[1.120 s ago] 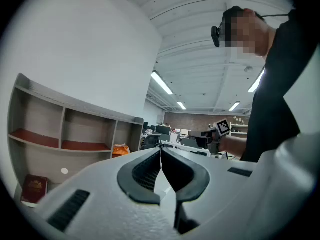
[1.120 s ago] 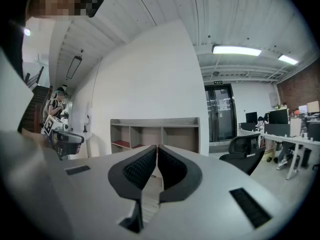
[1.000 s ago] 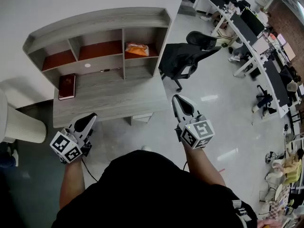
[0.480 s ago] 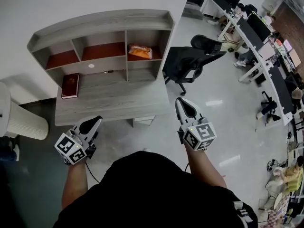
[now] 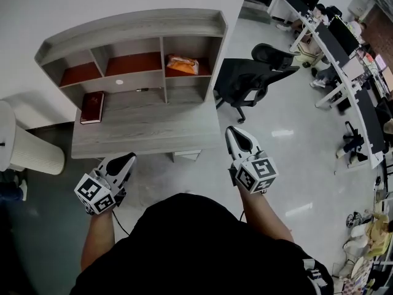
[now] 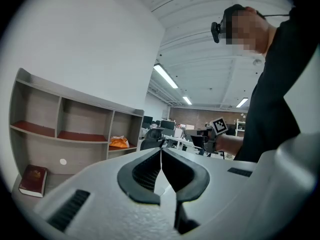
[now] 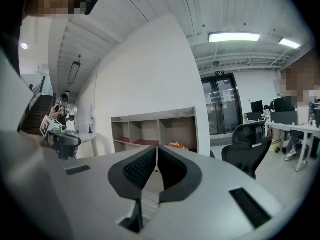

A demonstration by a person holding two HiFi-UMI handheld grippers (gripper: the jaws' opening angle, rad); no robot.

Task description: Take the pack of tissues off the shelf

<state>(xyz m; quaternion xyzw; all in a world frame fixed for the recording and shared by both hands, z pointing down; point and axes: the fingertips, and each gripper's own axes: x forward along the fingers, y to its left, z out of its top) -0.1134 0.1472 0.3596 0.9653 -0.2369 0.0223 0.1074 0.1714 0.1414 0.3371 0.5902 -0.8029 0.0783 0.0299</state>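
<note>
Head view: left gripper [image 5: 127, 158] and right gripper [image 5: 233, 130] level, closed.

I see a grey wooden surface [image 5: 153, 128] with a three-compartment shelf [image 5: 135, 24] along its back edge. A dark red book [image 5: 92, 107] lies flat near the surface's left edge. An orange pack of tissues [image 5: 182, 64] lies in the shelf's right compartment.
</note>
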